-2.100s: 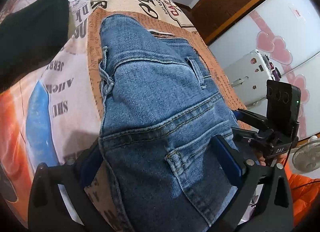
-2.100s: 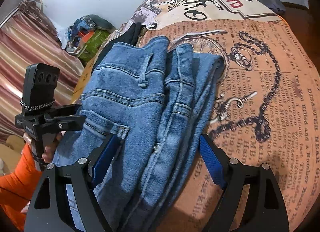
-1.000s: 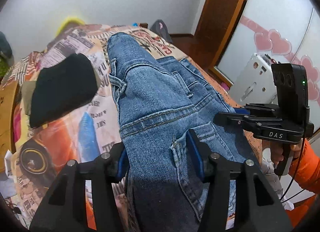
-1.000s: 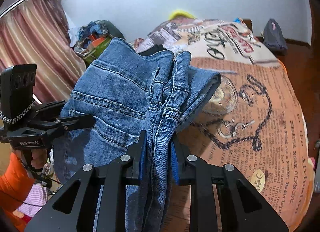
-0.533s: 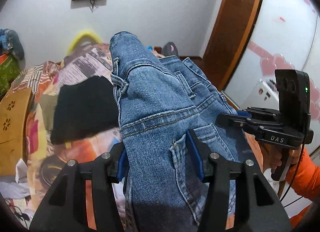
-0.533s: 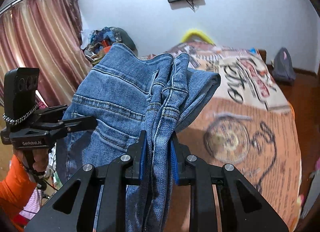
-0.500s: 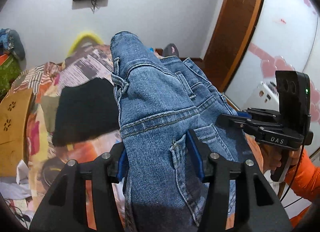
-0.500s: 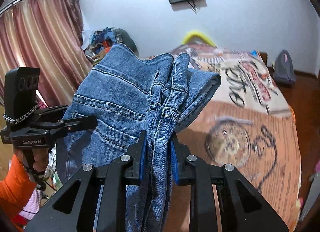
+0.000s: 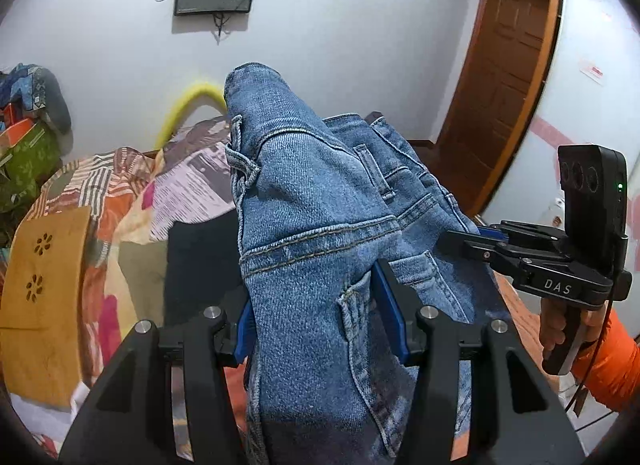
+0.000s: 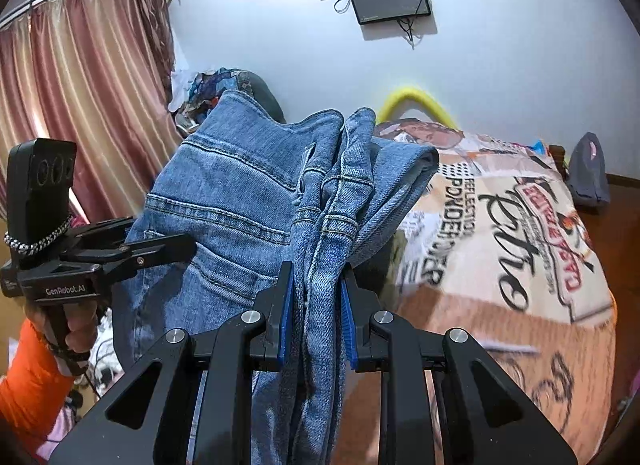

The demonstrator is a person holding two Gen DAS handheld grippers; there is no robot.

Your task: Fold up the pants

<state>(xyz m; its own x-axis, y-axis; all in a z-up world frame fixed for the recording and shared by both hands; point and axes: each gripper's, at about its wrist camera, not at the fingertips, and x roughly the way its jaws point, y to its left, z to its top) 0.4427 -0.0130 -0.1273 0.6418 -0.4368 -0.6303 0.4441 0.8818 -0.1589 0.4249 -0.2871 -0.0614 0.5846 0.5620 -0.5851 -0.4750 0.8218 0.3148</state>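
While both grippers clamp them, jeans rise upright

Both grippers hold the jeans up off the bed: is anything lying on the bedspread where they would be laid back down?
Partly. A black garment lies on the bedspread just beyond the jeans, on the left gripper side. The printed area past the right gripper looks bare, so that side seems safer.
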